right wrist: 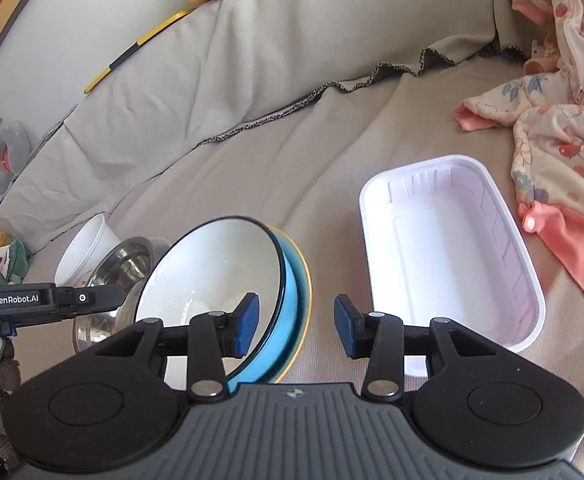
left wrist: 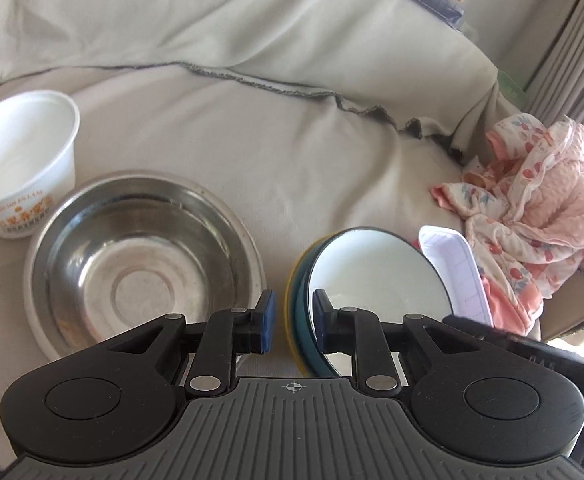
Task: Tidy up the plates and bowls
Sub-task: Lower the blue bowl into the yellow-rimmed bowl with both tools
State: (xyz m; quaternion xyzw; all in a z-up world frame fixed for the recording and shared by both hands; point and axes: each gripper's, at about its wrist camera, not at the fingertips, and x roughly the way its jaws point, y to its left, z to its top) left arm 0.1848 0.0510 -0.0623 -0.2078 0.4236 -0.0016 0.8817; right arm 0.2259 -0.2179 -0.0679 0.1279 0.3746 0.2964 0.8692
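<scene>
A blue bowl with a white inside [left wrist: 375,280] [right wrist: 212,272] is tilted on edge against a yellow-rimmed plate [left wrist: 292,300] [right wrist: 305,280] on the sofa seat. My left gripper [left wrist: 293,320] is open, its fingers straddling the rims of bowl and plate. My right gripper [right wrist: 295,326] is open too, its left finger [right wrist: 246,326] inside the bowl and its right finger outside the plate. A steel bowl [left wrist: 140,264] [right wrist: 124,264] sits to the left, on a white plate. A white paper cup [left wrist: 24,160] [right wrist: 84,248] stands beyond it.
A white plastic tray [right wrist: 451,248] [left wrist: 455,272] lies to the right of the bowl. A pink floral garment [left wrist: 531,208] [right wrist: 563,120] is heaped at the right. The sofa backrest [left wrist: 252,20] rises behind. The left gripper's body [right wrist: 44,300] shows at left.
</scene>
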